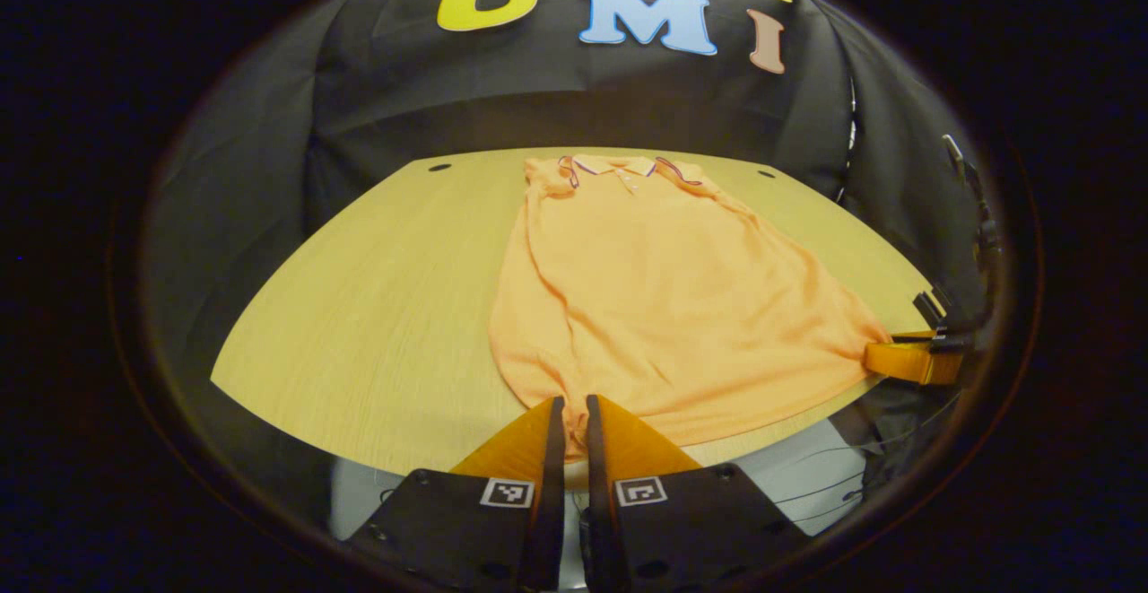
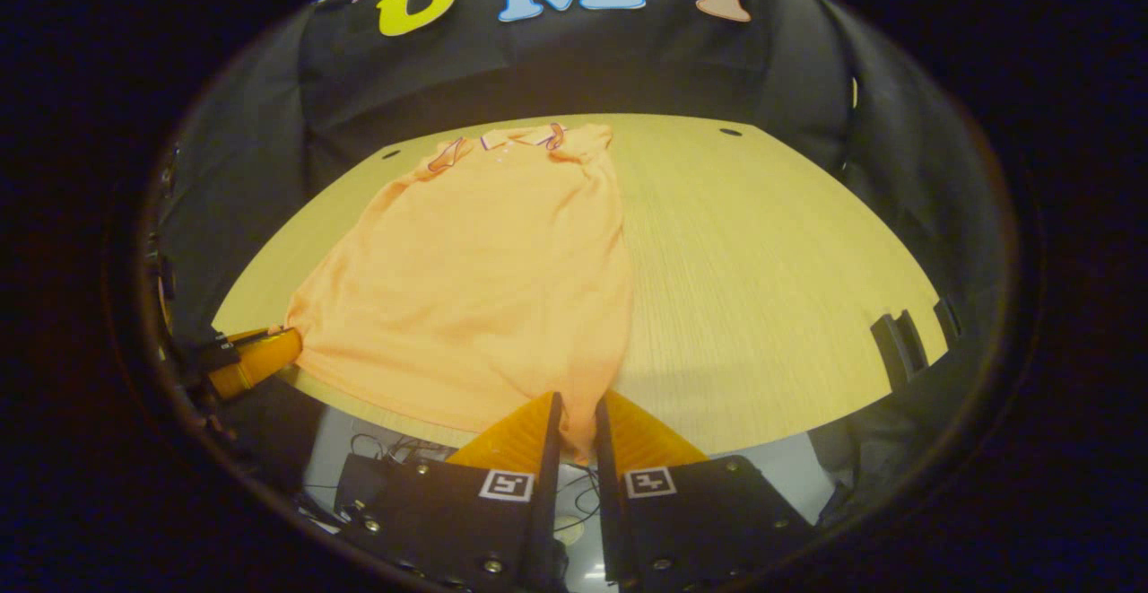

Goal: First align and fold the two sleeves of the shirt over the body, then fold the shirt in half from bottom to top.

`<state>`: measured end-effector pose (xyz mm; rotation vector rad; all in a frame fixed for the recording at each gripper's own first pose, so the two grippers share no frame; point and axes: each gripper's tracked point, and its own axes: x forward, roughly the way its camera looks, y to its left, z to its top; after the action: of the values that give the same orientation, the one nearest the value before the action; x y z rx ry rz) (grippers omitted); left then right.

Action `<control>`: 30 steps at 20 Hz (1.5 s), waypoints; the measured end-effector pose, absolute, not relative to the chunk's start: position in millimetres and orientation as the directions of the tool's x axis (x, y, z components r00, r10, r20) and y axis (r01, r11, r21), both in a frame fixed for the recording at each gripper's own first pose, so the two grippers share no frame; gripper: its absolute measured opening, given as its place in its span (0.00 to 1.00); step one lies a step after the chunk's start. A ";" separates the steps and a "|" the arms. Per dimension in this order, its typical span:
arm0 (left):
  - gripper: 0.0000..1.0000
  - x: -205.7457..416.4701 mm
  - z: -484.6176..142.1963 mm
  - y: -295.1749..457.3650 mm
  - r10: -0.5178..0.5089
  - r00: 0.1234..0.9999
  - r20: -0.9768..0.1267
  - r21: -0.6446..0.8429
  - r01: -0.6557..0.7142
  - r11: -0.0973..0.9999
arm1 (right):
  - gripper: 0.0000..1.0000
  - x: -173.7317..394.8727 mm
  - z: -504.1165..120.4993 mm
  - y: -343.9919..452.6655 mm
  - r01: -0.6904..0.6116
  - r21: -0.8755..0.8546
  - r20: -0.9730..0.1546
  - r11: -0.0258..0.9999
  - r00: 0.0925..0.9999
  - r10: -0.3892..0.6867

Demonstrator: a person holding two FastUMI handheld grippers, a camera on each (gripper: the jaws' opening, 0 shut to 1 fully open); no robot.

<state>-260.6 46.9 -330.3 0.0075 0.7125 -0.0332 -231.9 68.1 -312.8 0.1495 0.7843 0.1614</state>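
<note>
Both grippers (image 1: 574, 414) (image 2: 574, 414) pinch the shirt (image 1: 655, 297) hem (sleeves folded in).

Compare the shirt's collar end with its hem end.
The collar lies flat at the table's far side, free of any gripper; the hem sits at the near edge, pinched at both corners by the left gripper and right gripper. The collar has dark trim; the hem is plain. Both are orange.

- left gripper view sits low at the table's (image 1: 377, 306) near edge, facing the back wall
- right gripper view does likewise; both share the shirt (image 1: 664, 306)
</note>
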 end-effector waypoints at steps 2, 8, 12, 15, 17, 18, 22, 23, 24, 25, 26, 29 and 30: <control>0.11 -257.3 -329.7 45.7 -0.019 0.750 -0.661 -0.014 0.013 1.000 | 0.04 -232.5 -311.3 68.4 -0.068 0.237 -0.694 0.969 0.686 0.218; 0.11 -246.5 -304.0 54.7 0.017 0.761 -0.648 0.024 -0.002 1.000 | 0.03 -230.5 -294.0 78.2 -0.048 0.356 -0.660 0.933 0.694 0.287; 0.11 -219.0 -270.1 54.4 0.012 0.794 -0.608 -0.006 -0.019 1.000 | 0.03 -209.5 -258.6 77.2 -0.051 0.385 -0.603 0.922 0.742 0.293; 0.10 -194.1 -250.9 54.4 0.007 0.809 -0.588 -0.042 -0.039 0.998 | 0.04 -182.9 -231.3 73.4 -0.051 0.386 -0.570 0.921 0.772 0.281; 0.11 -175.4 -240.0 53.9 0.002 0.817 -0.576 -0.056 -0.042 0.998 | 0.03 -166.3 -213.0 70.4 -0.057 0.381 -0.546 0.923 0.791 0.275; 0.12 -165.2 -234.9 54.4 0.002 0.821 -0.570 -0.056 -0.042 0.998 | 0.03 -159.4 -206.3 68.4 -0.062 0.374 -0.538 0.925 0.799 0.271; 0.11 -122.7 -219.1 54.0 -0.010 0.834 -0.552 -0.067 -0.032 0.997 | 0.04 -121.7 -180.6 66.6 -0.080 0.348 -0.503 0.934 0.825 0.257; 0.11 -110.3 -216.3 55.2 -0.011 0.836 -0.548 -0.073 -0.035 0.997 | 0.03 -110.9 -176.3 66.4 -0.080 0.338 -0.501 0.938 0.828 0.251; 0.11 -97.5 -211.7 55.5 -0.017 0.839 -0.544 -0.086 -0.036 0.996 | 0.03 -99.9 -171.6 67.4 -0.082 0.333 -0.496 0.939 0.832 0.249; 0.11 -85.3 -208.1 56.8 -0.023 0.842 -0.540 -0.101 -0.038 0.994 | 0.03 -86.5 -166.4 68.2 -0.083 0.324 -0.491 0.942 0.837 0.243; 0.11 -72.4 -205.5 58.6 -0.029 0.844 -0.535 -0.112 -0.037 0.993 | 0.03 -77.2 -162.8 68.7 -0.084 0.316 -0.488 0.945 0.840 0.238; 0.11 -32.5 -199.5 63.6 -0.049 0.847 -0.529 -0.134 -0.026 0.991 | 0.04 -42.2 -147.8 71.0 -0.081 0.292 -0.477 0.953 0.851 0.219; 0.11 -21.4 -198.0 65.9 -0.053 0.847 -0.529 -0.131 -0.020 0.991 | 0.03 -32.0 -143.0 72.2 -0.079 0.287 -0.473 0.955 0.855 0.213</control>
<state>-21.4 65.9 -198.0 -0.1331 0.5611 -0.0174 -32.0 72.2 -143.0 0.2638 0.5246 0.1551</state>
